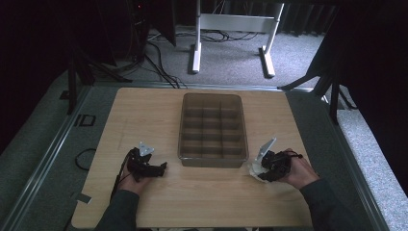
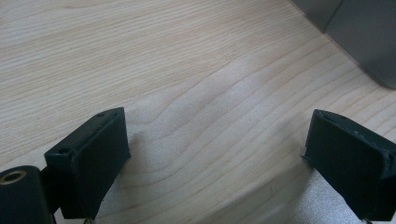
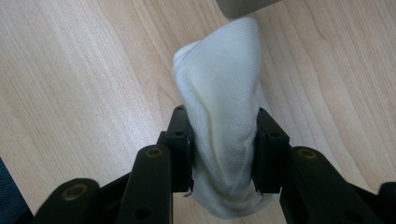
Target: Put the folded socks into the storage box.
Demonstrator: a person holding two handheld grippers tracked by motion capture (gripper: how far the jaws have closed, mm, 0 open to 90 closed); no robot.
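Your right gripper (image 3: 224, 154) is clamped on a white sock (image 3: 219, 116) — your left gripper (image 2: 215, 163) is wide open with nothing between its jaws.

The sock lies bunched on the wooden table (image 1: 144, 110), just off the near right corner of the grey divided tray (image 1: 212, 126), its far end reaching almost to the tray's edge. Your left gripper hovers low over bare wood — near the tray's left corner.

No readable text, labels, brands or numbers anywhere. Only a dark mark on the grey floor (image 1: 84, 120) left of the table (image 1: 144, 115), too blurry to read.
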